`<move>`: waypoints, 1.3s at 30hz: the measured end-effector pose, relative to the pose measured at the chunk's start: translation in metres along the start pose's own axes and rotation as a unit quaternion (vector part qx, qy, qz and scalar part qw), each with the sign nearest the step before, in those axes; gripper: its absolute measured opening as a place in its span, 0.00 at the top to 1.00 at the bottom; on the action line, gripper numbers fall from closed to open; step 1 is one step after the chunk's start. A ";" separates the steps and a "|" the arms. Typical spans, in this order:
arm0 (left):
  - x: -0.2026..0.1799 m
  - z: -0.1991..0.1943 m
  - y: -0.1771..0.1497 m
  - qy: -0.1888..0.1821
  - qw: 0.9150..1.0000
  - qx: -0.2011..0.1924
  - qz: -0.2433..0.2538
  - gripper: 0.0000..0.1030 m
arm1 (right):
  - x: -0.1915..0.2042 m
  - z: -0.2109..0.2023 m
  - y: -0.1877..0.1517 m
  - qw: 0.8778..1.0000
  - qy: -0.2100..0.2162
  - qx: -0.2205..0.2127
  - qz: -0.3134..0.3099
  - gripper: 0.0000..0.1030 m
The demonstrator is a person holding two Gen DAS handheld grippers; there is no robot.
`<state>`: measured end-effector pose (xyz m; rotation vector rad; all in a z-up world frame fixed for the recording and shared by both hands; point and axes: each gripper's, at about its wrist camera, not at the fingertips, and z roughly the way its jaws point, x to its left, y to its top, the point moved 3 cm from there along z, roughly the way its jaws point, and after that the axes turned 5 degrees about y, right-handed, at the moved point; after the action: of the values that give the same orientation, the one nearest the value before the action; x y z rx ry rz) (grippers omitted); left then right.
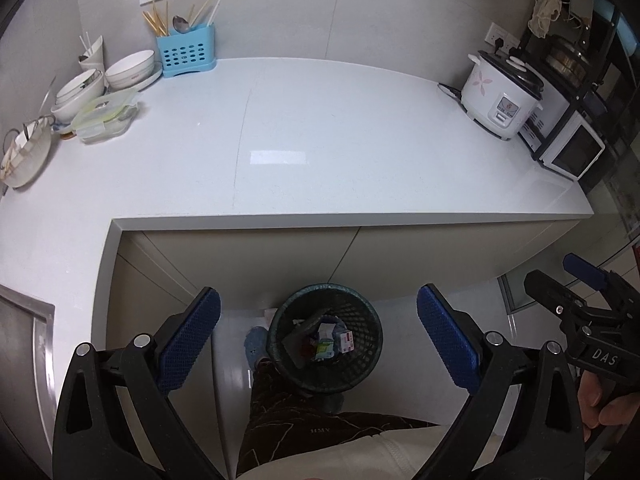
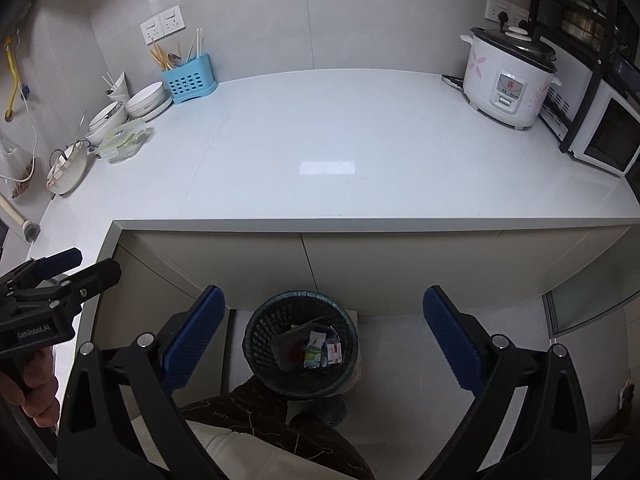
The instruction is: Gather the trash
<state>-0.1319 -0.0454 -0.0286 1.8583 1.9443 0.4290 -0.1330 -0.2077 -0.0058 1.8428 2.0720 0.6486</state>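
Observation:
A dark mesh waste bin (image 1: 360, 360) stands on the floor below the counter edge, also in the right wrist view (image 2: 260, 344). Inside lie several pieces of trash: small cartons and wrappers (image 1: 334, 342) (image 2: 322, 350) and a dark flat piece. My left gripper (image 1: 320, 344) is open and empty, held above the bin. My right gripper (image 2: 323, 344) is open and empty, also above the bin. Each gripper shows at the edge of the other's view, the right one (image 1: 576, 300) and the left one (image 2: 60, 276).
A white counter (image 1: 320, 140) spans the view. Bowls, a lidded container (image 1: 106, 118) and a blue utensil holder (image 1: 186, 54) sit at its back left. A rice cooker (image 1: 500, 98) and a microwave (image 1: 572, 148) stand at its right. The person's leg (image 1: 304, 420) is beside the bin.

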 end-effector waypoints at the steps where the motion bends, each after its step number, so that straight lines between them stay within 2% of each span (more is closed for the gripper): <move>1: -0.001 0.000 0.000 0.000 1.000 0.001 0.001 0.07 | -0.001 0.000 0.001 1.000 0.001 0.000 0.000 0.07; 39: 0.006 0.004 -0.006 -0.002 1.000 0.011 0.002 0.06 | 0.000 0.010 -0.001 1.000 -0.008 0.010 -0.001 0.07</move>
<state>-0.1352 -0.0396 -0.0359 1.8750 1.9510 0.4063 -0.1292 -0.2063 -0.0145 1.8515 2.0767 0.6120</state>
